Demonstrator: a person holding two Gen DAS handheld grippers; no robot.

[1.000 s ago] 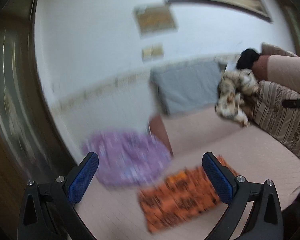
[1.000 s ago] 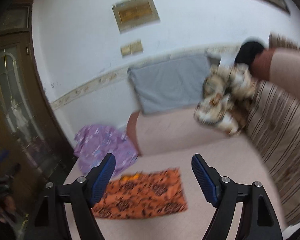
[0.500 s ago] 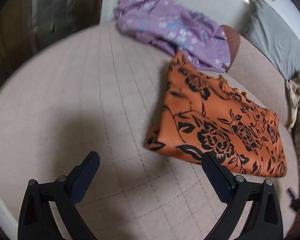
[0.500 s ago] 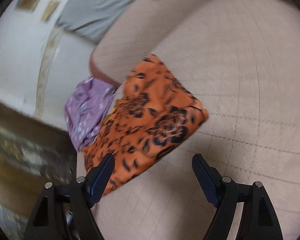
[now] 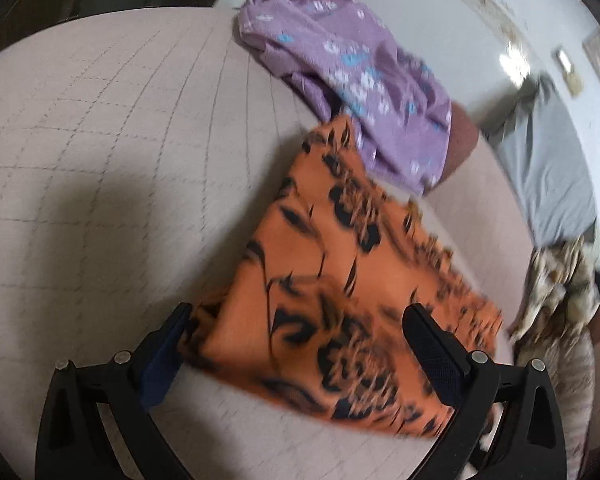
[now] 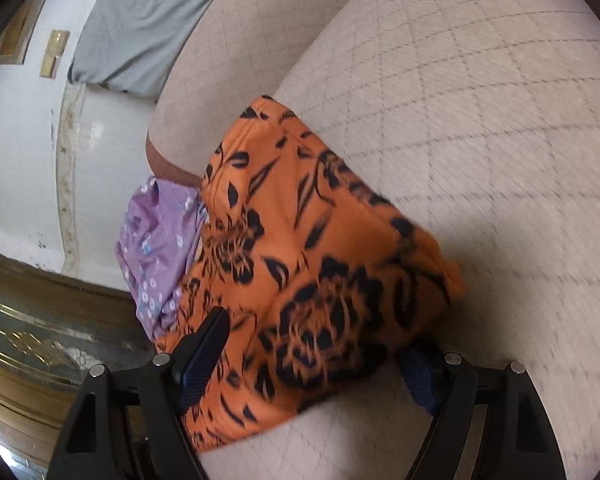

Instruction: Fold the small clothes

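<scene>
The left tongs stand spread wide and grasp nothing, straddling the near corner of an orange cloth with black flowers. The right tongs are likewise released, their fingers on either side of another corner of the same cloth. The cloth lies flat on a pale quilted bed. Beyond it, a crumpled purple floral garment touches its far edge, near a grey pillow.

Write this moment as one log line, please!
step: reach | left gripper: open, at orange cloth | right gripper: open, at cloth | purple cloth: untouched
</scene>
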